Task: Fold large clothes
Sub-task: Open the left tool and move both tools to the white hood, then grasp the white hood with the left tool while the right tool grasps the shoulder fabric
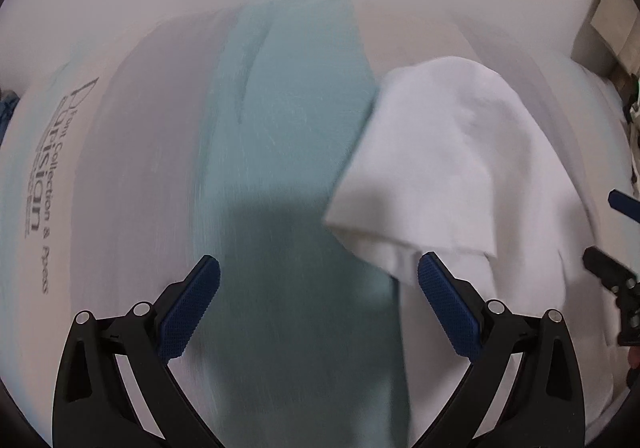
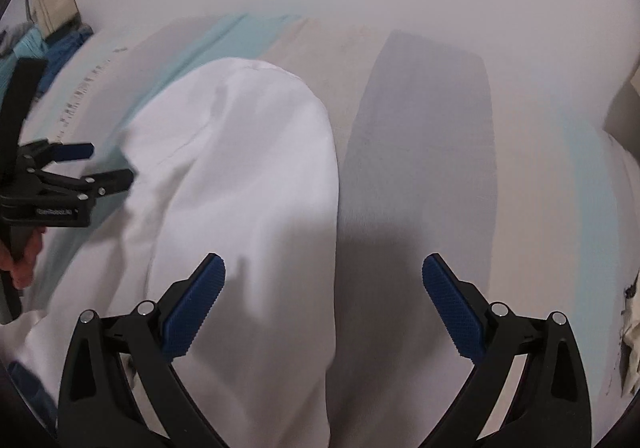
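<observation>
Striped bedsheet (image 1: 280, 152) in teal, grey and beige under everything, soft white garment (image 1: 452, 168) lying rumpled with a rounded folded edge, left gripper (image 1: 319, 288) and right gripper (image 2: 324, 284) both spread wide, empty, bare sheet beyond

Both wrist views look steeply down from close above the striped bedsheet (image 1: 280, 128). They share the white garment (image 1: 460, 168): right of frame in the left view, left of centre in the right view, each catching the other gripper at its edge
</observation>
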Tool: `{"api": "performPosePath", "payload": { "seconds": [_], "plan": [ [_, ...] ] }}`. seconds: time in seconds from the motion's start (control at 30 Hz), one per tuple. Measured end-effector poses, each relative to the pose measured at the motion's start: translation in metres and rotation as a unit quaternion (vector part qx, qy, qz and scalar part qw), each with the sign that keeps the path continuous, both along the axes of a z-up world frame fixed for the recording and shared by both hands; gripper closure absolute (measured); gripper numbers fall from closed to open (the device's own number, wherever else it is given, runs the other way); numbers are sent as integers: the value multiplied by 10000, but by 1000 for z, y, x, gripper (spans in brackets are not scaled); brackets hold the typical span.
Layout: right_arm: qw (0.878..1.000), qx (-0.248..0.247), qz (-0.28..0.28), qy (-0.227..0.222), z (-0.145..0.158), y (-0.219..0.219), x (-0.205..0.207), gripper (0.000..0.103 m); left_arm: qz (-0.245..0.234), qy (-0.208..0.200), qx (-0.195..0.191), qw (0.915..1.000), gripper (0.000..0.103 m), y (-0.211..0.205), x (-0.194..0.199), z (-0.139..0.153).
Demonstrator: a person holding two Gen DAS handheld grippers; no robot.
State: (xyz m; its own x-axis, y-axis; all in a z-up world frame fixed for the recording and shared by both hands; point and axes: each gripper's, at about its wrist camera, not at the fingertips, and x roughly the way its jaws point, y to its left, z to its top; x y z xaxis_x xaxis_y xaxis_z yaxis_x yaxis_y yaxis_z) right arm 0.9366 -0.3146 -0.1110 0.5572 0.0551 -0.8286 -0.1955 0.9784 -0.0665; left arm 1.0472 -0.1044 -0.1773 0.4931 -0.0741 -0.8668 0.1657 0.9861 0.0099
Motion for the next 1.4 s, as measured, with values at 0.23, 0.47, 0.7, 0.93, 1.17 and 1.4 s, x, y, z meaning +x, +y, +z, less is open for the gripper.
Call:
{"api": "performPosePath", "payload": {
  "seconds": [0.23, 0.47, 0.7, 0.93, 1.17, 1.4],
  "plan": [
    [9994, 133, -274, 192, -19, 5, 30, 8, 59, 64, -158, 9998, 6, -1, 24, -8],
    [9952, 703, -412, 544, -20, 5, 49, 23, 129, 255, -501, 9983, 13, -1, 41, -10],
    [9934, 845, -221, 742, -11, 12, 46, 86, -248, 373, -618, 9971, 85, -8, 39, -4],
    [9940, 876, -232, 613, 7, 16, 33, 98, -230, 286, -668, 9971, 100, -1, 19, 5],
    [9970, 758, -25, 158, 40, 21, -2, 99, -385, -242, -641, 9969, 100, 5, -11, 45],
    [9975, 567, 225, -347, 82, 23, -71, 100, -704, -837, -625, 9920, 100, 2, -75, 94]
  ]
}}
